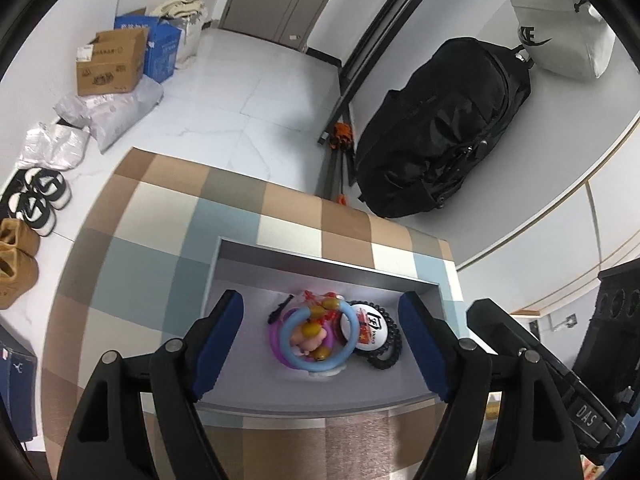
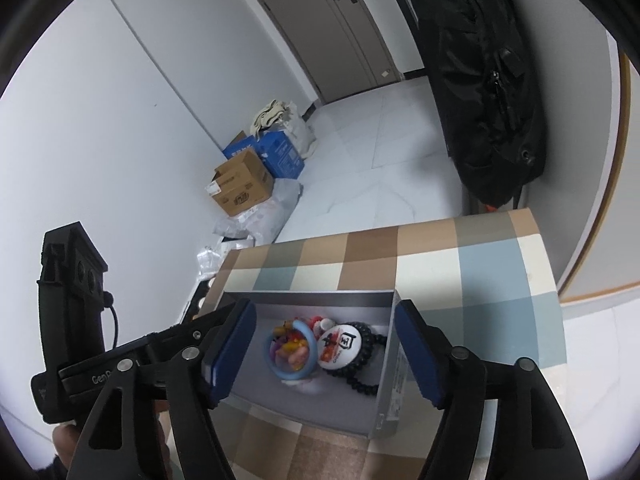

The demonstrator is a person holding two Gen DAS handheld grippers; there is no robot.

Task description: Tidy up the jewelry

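The jewelry pile (image 1: 316,332), blue ring (image 1: 318,338) and black beaded bracelet (image 1: 386,344) touching, sits in our grey box (image 1: 320,268) on the checked table (image 1: 168,216), straight ahead of both claws; left gripper (image 1: 322,340) and right gripper (image 2: 324,354) gape wide, holding nothing, about equally near

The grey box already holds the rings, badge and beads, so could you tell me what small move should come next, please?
Probably lift both grippers back from the grey box. The left gripper and right gripper are open and empty above it, and the blue ring, round badge and black beads lie inside; nothing loose shows on the checked cloth.
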